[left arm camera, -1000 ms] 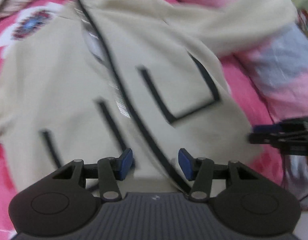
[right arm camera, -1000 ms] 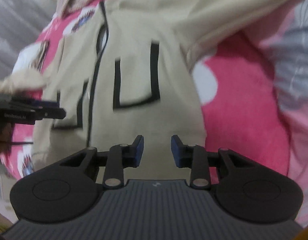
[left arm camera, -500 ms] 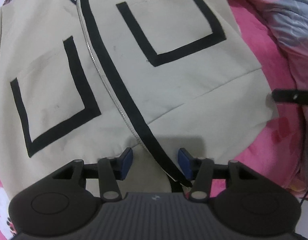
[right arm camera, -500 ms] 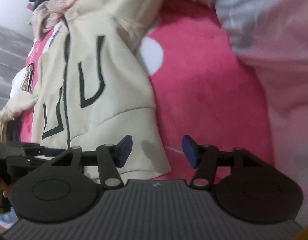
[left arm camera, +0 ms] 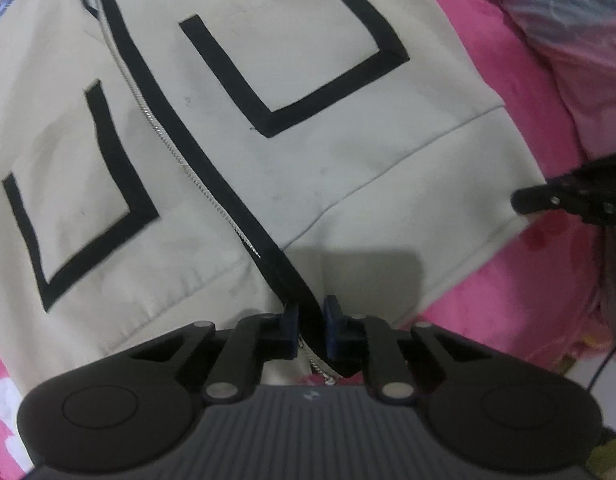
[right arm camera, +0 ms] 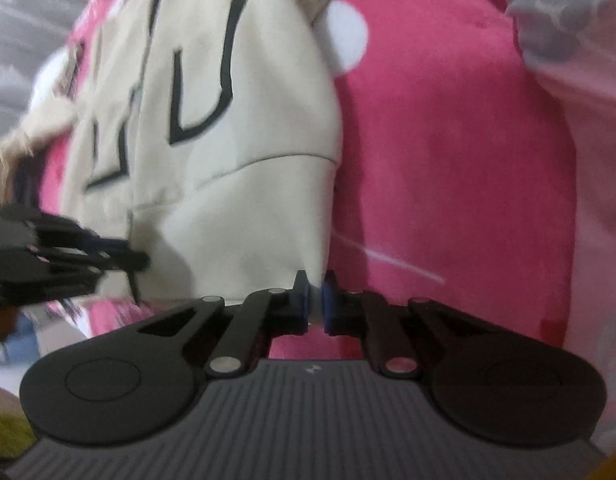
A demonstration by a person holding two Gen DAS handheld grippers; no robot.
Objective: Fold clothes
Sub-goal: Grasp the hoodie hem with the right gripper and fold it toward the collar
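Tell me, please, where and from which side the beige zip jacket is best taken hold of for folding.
Grip the beige jacket at its bottom hem, from the near open edge: there the cloth lies flat and thin over the pink blanket. The left gripper, its jaws closing, has the black zipper band between its fingers; the right gripper pinches the hem's outer corner. From there, lifting both should fold it evenly.

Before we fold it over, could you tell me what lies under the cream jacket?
The cream jacket lies on a pink blanket with white spots, which shows around its hem and side. Whatever is beneath the jacket's middle is covered and cannot be seen.
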